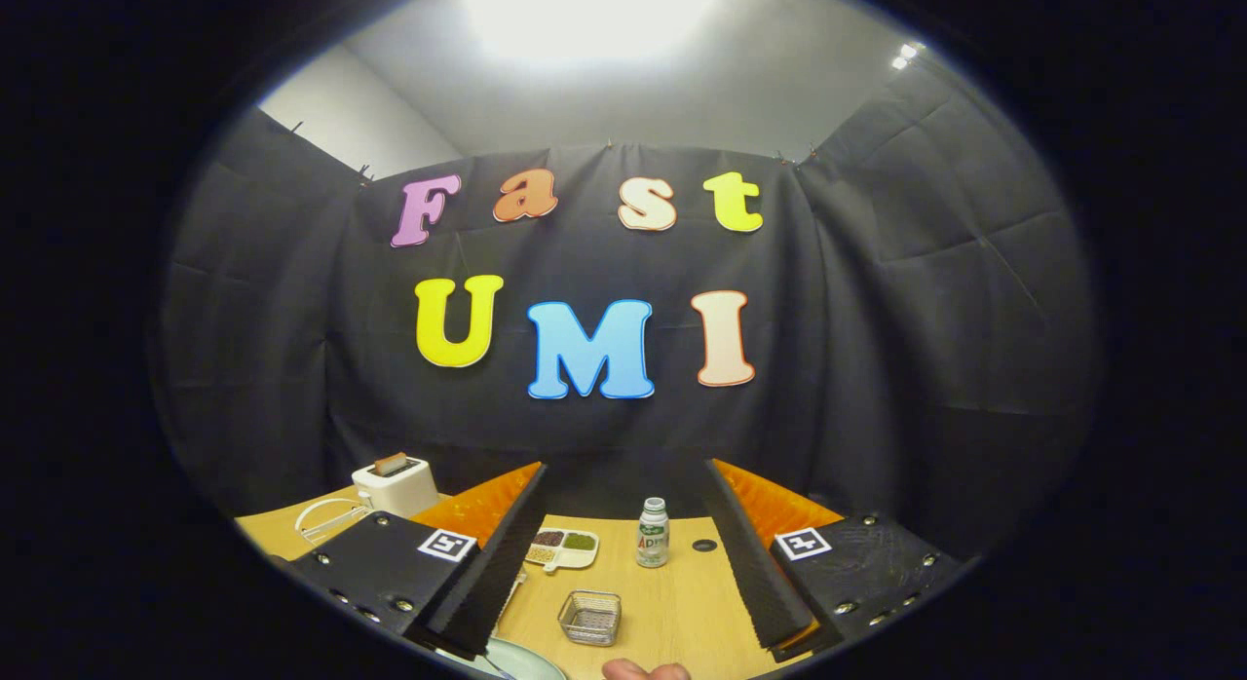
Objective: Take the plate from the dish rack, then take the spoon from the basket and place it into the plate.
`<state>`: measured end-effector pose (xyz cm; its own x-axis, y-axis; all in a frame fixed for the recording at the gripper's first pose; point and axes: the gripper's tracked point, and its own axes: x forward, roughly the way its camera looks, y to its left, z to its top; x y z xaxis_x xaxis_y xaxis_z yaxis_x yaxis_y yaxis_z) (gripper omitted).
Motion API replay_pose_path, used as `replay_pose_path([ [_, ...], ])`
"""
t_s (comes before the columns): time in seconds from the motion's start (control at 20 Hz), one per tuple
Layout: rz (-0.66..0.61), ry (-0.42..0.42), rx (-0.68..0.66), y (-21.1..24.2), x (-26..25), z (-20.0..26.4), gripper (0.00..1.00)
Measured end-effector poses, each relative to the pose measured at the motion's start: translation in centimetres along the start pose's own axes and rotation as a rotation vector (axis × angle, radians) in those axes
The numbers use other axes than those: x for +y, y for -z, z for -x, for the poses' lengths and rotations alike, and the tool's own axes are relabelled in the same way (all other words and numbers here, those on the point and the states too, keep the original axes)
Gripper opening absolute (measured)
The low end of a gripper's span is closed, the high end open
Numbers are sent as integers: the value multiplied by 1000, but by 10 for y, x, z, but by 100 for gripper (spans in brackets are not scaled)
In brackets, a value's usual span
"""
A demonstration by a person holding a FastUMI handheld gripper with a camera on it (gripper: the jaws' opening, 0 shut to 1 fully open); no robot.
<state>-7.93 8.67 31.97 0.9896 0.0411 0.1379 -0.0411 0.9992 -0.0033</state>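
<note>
Wooden worktop: carries everything below.
Claw: fingers spread wide, pinching nothing, held high, probably to look over the scene.
Plate: near, by the left finger, a spoon-like handle on it.
Wire basket: between the fingers, looks empty.
Divided dish: far, holds grains.
Bottle: upright.

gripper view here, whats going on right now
A person holds the gripper above a wooden table, fingers spread open and gripping nothing. Between the fingers stand a small bottle, a divided dish of grains and a wire mesh basket. Part of a pale plate with what looks like a utensil on it lies near the left finger. A toaster sits farther left.
</note>
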Motion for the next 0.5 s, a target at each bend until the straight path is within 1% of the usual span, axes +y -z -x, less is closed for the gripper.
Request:
replay_pose_path([
  [0.25, 0, 1, 31, 36, -18, 5, 96],
  [0.5, -32, -7, 47, 73, -38, 0, 96],
])
